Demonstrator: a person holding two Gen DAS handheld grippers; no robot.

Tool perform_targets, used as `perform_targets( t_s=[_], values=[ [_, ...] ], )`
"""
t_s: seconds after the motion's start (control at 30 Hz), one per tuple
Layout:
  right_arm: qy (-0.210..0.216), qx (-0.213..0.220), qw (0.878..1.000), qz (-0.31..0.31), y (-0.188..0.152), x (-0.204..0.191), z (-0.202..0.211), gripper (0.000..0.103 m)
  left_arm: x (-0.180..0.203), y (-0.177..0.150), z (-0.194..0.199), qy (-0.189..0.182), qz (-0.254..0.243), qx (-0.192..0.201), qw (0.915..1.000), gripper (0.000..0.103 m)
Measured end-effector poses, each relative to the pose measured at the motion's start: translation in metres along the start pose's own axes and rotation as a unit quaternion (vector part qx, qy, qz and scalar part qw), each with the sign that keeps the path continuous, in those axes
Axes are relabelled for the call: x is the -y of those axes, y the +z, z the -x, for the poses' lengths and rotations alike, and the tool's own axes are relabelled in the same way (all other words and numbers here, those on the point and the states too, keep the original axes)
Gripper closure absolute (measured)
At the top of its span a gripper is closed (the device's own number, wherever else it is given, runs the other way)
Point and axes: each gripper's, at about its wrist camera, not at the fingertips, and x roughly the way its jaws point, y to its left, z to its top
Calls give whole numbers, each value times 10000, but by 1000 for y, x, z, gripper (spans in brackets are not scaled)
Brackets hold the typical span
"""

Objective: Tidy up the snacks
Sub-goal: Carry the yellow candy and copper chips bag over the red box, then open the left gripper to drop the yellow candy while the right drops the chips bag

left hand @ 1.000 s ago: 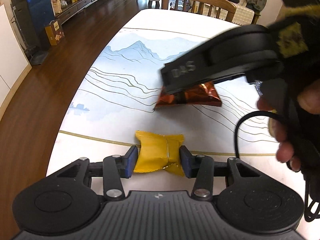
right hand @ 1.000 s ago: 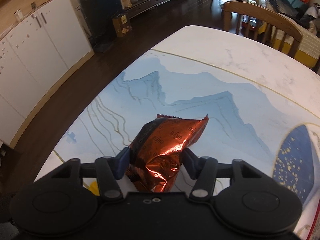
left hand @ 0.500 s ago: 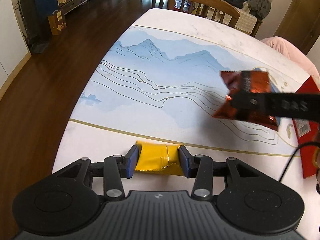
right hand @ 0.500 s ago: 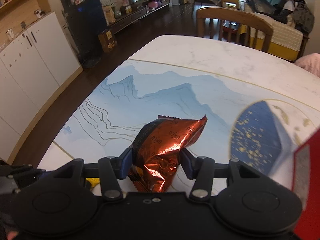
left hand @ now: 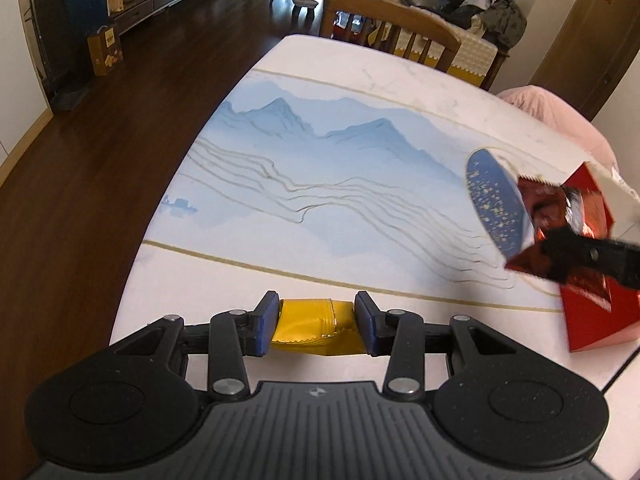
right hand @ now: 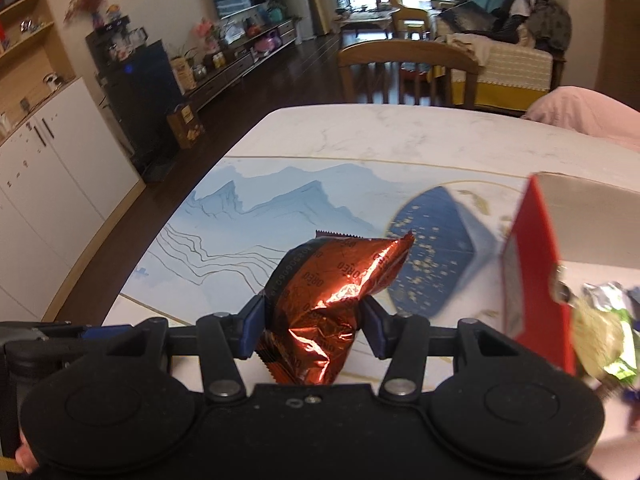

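Note:
In the left wrist view, my left gripper is shut on a yellow foil snack packet, with both blue pads pressing its sides, just above the near table edge. My right gripper is shut on a crinkled orange-red Oreo packet and holds it in the air. The left view shows that same packet at the far right, beside the open top of a red box, with one black finger across it. The red box stands just right of the right gripper and holds green and silver wrappers.
The white table has a blue mountain print and a dark blue oval print next to the box. A wooden chair stands at the far end. A pink cushion lies at the right edge. Dark floor drops off on the left.
My right gripper has carried the orange packet to the right, from over the table's middle to beside the red box. My left gripper has risen a little with the yellow packet.

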Motion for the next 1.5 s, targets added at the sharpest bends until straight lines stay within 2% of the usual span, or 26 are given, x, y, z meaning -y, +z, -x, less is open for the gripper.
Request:
perform_targets(
  t_s=[0.4,0.7,0.9,1.27,1.5],
  values=[
    [-382,360,9978,-395,-14,43,61,53,53,19,40,-515,-348,344,9975,62],
    [-652,687,9936,-620,-22,92,94,53,127,34,51,-918,-747,467,9919,62],
    [-767,784,9917,-675,-24,124,106,53,185,36,51,-1048,-1136,573,9863,62],
    [-931,690,9909,-679,-30,189,120,53,285,35,41,-1416,-1869,499,9708,62],
    [-1029,429,9913,-699,-30,227,109,53,323,38,15,-1425,-1984,269,9693,62]
  ],
)
